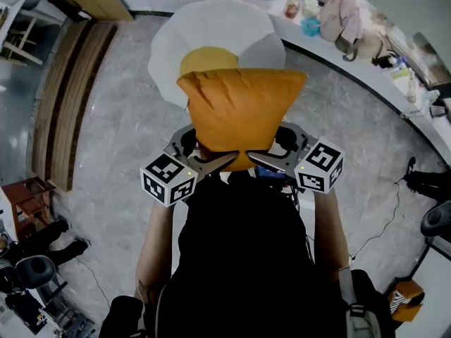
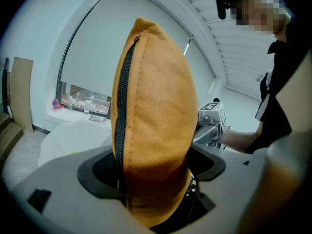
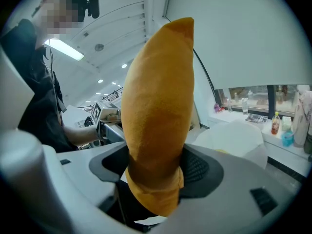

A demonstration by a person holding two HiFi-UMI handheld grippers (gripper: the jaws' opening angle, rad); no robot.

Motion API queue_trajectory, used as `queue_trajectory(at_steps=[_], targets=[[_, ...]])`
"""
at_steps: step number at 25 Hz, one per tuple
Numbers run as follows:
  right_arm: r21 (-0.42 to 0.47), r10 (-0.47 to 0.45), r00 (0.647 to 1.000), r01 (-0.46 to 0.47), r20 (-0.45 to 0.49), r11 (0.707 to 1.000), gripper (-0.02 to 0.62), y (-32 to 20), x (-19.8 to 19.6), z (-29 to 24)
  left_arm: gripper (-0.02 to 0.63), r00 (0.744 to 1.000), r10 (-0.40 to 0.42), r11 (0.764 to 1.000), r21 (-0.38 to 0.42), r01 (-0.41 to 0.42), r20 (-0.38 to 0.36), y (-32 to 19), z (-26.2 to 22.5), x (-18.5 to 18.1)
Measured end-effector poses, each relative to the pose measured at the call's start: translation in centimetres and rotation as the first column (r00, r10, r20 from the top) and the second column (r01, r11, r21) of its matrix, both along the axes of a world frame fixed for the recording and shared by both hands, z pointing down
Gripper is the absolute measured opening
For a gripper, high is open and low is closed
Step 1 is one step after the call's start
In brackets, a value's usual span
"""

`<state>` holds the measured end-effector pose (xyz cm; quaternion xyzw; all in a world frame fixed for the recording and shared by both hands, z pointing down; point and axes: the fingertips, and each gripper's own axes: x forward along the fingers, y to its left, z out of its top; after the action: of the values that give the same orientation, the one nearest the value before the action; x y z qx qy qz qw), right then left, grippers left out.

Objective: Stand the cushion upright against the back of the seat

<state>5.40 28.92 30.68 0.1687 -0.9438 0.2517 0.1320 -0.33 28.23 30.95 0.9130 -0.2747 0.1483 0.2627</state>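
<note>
Grey floor (image 1: 120,118) under cushion (image 1: 239,111); zip (image 2: 122,111) only in left gripper view

Left gripper (image 1: 217,163) and right gripper (image 1: 262,159), held close together before the person's chest on bent arms, each clamp wide-set jaws on the cushion's (image 1: 239,104) near edge.

A plump mustard-orange suede-like fabric cushion (image 1: 239,108), with a dark zipper down one edge, stands on edge, pinched between the jaws of the left gripper (image 1: 224,162) and the right gripper (image 1: 261,159). Beyond the jaws sits a white rounded shell seat (image 1: 211,27) with a yellow pad.
</note>
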Motion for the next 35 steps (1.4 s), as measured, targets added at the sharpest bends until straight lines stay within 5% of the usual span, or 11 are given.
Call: queue_trajectory(at_steps=[22, 35], targets=[[-0.054, -0.089, 0.994, 0.085, -0.071, 0.995, 0.325, 1.3, -1.2, 3.2, 0.426, 0.992, -0.062, 0.988, -0.133, 0.077, 0.113, 1.9, 3.4, -1.3], [-0.063, -0.033, 0.981, 0.022, -0.19, 0.998, 0.325, -5.3, -4.6, 4.2, 0.428, 0.996, -0.02, 0.984, -0.177, 0.034, 0.084, -5.0, 5.0, -4.8]])
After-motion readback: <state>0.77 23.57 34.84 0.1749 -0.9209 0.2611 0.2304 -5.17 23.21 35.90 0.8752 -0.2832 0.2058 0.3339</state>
